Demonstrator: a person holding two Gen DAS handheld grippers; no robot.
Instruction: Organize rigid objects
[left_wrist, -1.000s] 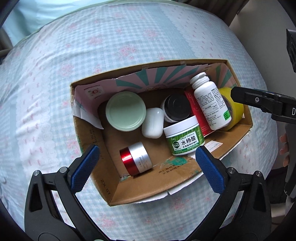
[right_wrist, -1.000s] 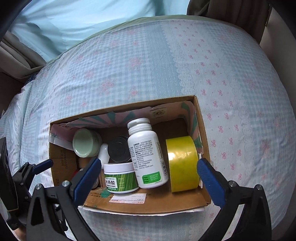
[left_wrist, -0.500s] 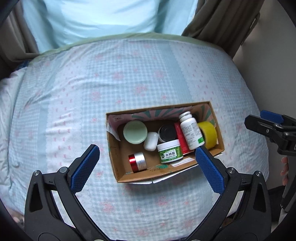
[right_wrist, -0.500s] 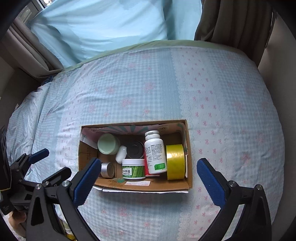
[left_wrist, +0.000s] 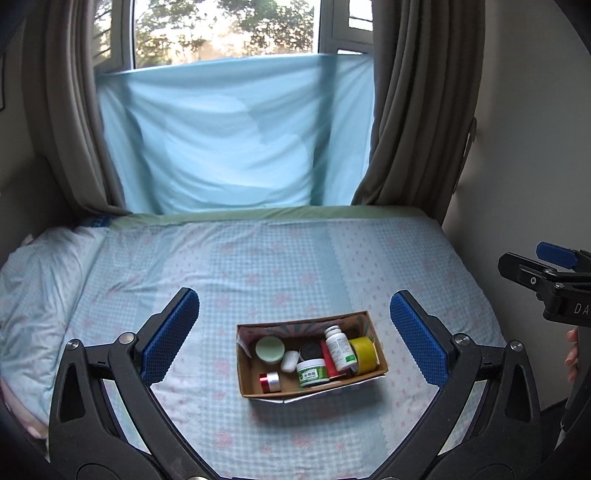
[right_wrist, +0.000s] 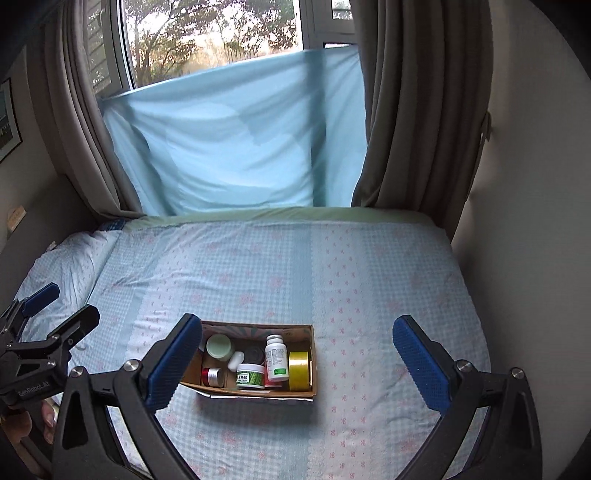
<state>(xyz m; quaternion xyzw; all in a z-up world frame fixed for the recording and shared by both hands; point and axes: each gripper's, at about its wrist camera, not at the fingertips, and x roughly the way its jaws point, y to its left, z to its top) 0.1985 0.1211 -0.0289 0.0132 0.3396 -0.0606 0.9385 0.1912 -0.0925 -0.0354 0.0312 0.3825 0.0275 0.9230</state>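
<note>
Both tools have pulled well back from the cardboard box (left_wrist: 312, 363) since half a second ago, so it looks small and the window now shows. The box sits on the checked bed (left_wrist: 258, 266), holding a white bottle (left_wrist: 338, 348), a yellow tape roll (left_wrist: 364, 353), a green-labelled jar (left_wrist: 312, 373), a pale green lid (left_wrist: 270, 347) and a red-and-silver jar (left_wrist: 269, 382). The left tool (left_wrist: 295, 336) and right tool (right_wrist: 297, 360) both gape wide, gripping nothing, well apart from the box.
</note>
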